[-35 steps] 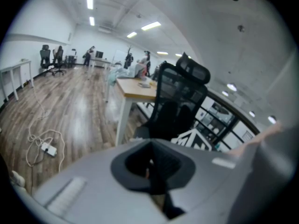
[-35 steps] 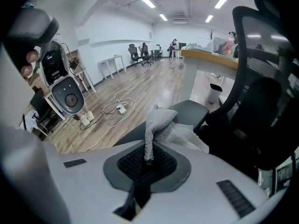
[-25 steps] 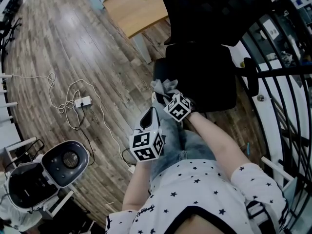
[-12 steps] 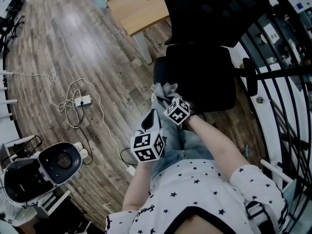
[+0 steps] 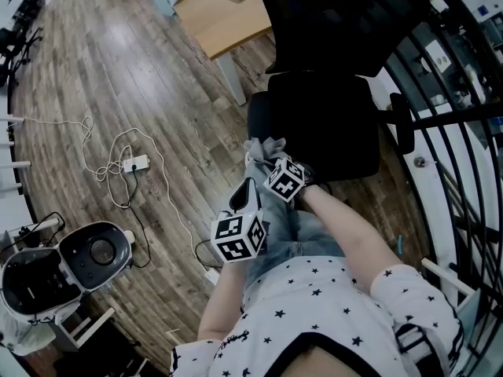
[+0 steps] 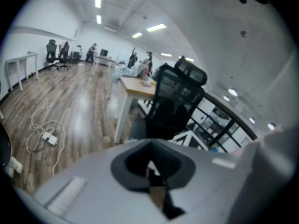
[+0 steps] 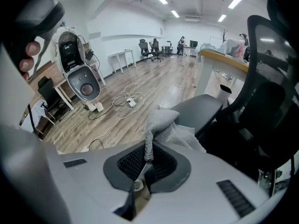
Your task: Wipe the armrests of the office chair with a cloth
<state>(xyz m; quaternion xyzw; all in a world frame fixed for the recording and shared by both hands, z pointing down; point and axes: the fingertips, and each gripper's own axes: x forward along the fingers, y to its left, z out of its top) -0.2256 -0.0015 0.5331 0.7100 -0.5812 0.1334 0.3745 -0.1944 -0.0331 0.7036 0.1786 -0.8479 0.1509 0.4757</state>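
1. Two tools, one job: the right gripper has its jaws pinched on a corner of the grey cloth. The cloth bunches just ahead of the tips and flops forward toward the office chair.
2. Holding it by a corner leaves most of the fabric free, probably so a broad fold can be dragged along an armrest rather than a tight wad.
3. Meanwhile the left gripper sits to the left of the right one and nearer the person. Its jaws are together with nothing between them, and it seems held back simply to keep clear.
4. Just beyond the cloth lies a dark flat pad; I cannot tell whether it is the near armrest or the seat edge. No contact shows, so I judge the wiping not yet begun.
5. Only the head view shows the far armrest, well to the right of both grippers, across the seat.
6. Only the right gripper view shows the clamp on the fabric; from above, the marker cube covers it.
7. The left gripper view adds the chair's mesh back and a desk ahead, but no cloth.
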